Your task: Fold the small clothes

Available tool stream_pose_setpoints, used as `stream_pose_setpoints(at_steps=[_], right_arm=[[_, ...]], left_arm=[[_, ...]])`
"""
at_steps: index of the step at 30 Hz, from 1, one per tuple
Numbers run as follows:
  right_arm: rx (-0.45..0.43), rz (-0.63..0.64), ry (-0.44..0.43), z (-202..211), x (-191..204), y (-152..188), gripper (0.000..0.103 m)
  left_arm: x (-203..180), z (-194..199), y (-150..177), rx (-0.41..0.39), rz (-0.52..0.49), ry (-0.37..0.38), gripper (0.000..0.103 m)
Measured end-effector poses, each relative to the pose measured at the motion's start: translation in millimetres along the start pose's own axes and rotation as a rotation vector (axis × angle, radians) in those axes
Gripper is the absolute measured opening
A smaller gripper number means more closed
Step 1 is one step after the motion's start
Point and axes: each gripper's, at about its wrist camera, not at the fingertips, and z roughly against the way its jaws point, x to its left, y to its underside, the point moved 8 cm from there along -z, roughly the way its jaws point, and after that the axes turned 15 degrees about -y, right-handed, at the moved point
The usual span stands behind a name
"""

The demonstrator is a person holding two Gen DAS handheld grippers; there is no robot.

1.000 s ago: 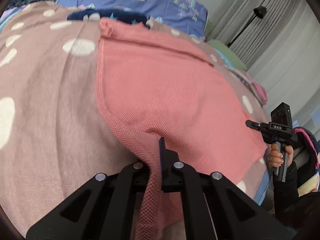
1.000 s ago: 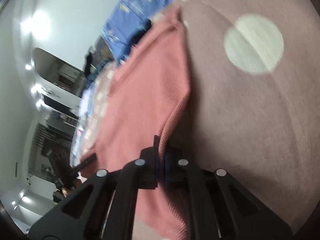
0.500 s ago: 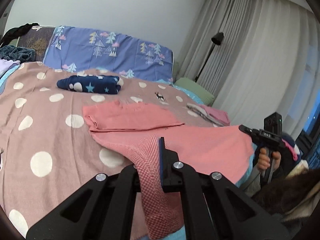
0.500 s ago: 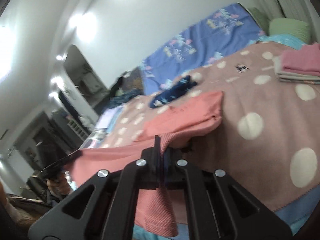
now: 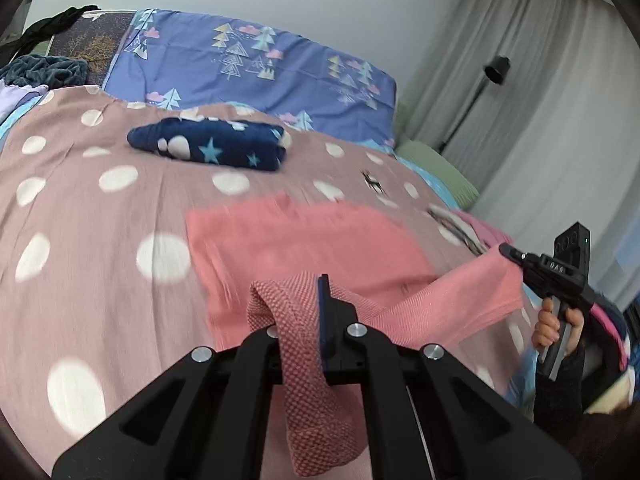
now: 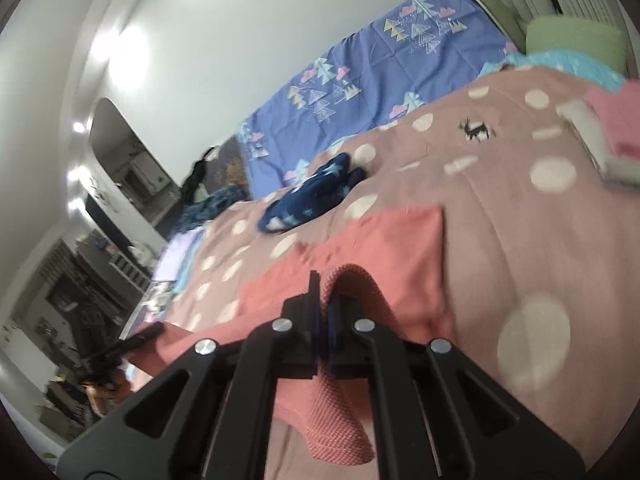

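A brown bedspread (image 5: 100, 248) with white dots is being used as the work surface, and a folded dark blue garment (image 5: 212, 146) with stars is lying on it further back, well apart from the work. A blue pillow (image 5: 256, 68) printed with trees is propped against the wall behind, and a small pile of folded clothes (image 6: 608, 132) is sitting near the far right edge of the bed. Nothing is lying between the grippers and the cloth.

A pink knitted garment (image 5: 304, 240) is being held at its near edge. One corner is being pinched by the left gripper (image 5: 320, 312), whose jaws are pressed together on the knit, and the other corner is being pinched the same way by the right gripper (image 6: 322, 312), which is being carried in a hand (image 5: 554, 326). The near edge is being kept raised off the bedspread between the two grippers, while the far part is lying flat on it. The garment's long axis is running across the bed, from one gripper to the other.
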Motion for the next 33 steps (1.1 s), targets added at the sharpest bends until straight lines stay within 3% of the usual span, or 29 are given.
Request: stream_pose_setpoints(at_steps=[5,8,10,15,17,20,21,23,25,29,33], right_arm=[[0.075,-0.047,0.139,-73,-72,-12,0.007],[0.15,-0.155,0.18,-100,-118,10,0.01],[0.146,-0.161,0.159,-98,-122,18,0.01],[0.155,-0.116,0.105,-75,-104,24,0.022],[0.168,-0.102,0.089,-67,-93,31,0.023],[0.198,-0.056,0.097,-59,-81,44,0.023],[0.212,-0.034,0.108,-57,-78,48,0.022],[0.247,0.006,0.129,-58,-74,56,0.007],[0.253,0.012,0.124,-61,-70,55,0.005],[0.147,-0.034,0.033,-61,-56,20,0.005],[0.065,-0.047,0.033,-79,-59,-37,0.008]], left_arm=[[25,-77,-29,0.034,0.054,-0.044,0.002],[47,-140,-12,0.152,0.118,-0.072,0.002],[56,-163,5,0.206,0.156,-0.075,0.002],[49,-154,3,0.173,0.116,-0.047,0.003],[44,-146,6,0.171,0.09,-0.045,0.011],[40,-135,16,0.171,0.055,-0.055,0.017],[40,-131,22,0.18,0.049,-0.056,0.017],[40,-128,31,0.201,0.042,-0.057,0.013],[37,-125,34,0.216,0.043,-0.035,0.004],[31,-113,7,0.167,0.102,0.001,0.004],[39,-122,-40,0.114,0.171,-0.025,0.005]])
